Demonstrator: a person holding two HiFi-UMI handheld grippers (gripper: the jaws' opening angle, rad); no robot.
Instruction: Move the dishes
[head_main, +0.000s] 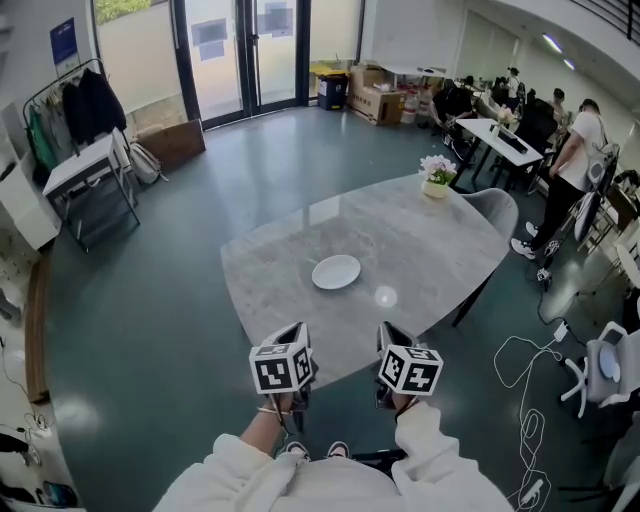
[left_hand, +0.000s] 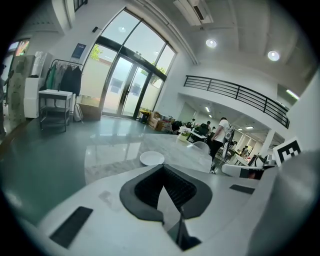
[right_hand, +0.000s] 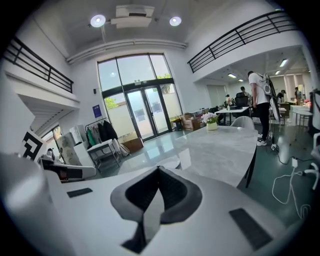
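Note:
One white plate (head_main: 336, 271) lies empty near the middle of the grey marble table (head_main: 430, 250). My left gripper (head_main: 297, 330) and right gripper (head_main: 388, 328) hover side by side over the table's near edge, short of the plate and not touching it. The plate (left_hand: 151, 158) shows just beyond the left gripper (left_hand: 163, 170), whose jaws meet at the tips with nothing between them. Only a sliver of the plate (right_hand: 169, 163) shows past the right gripper (right_hand: 158, 170), which is likewise shut and empty.
A small pot of flowers (head_main: 437, 177) stands at the table's far right end, with a grey chair (head_main: 497, 208) beside it. A person (head_main: 570, 170) stands by desks at the right. Cables (head_main: 525, 400) lie on the floor at right; a clothes rack (head_main: 80, 110) stands far left.

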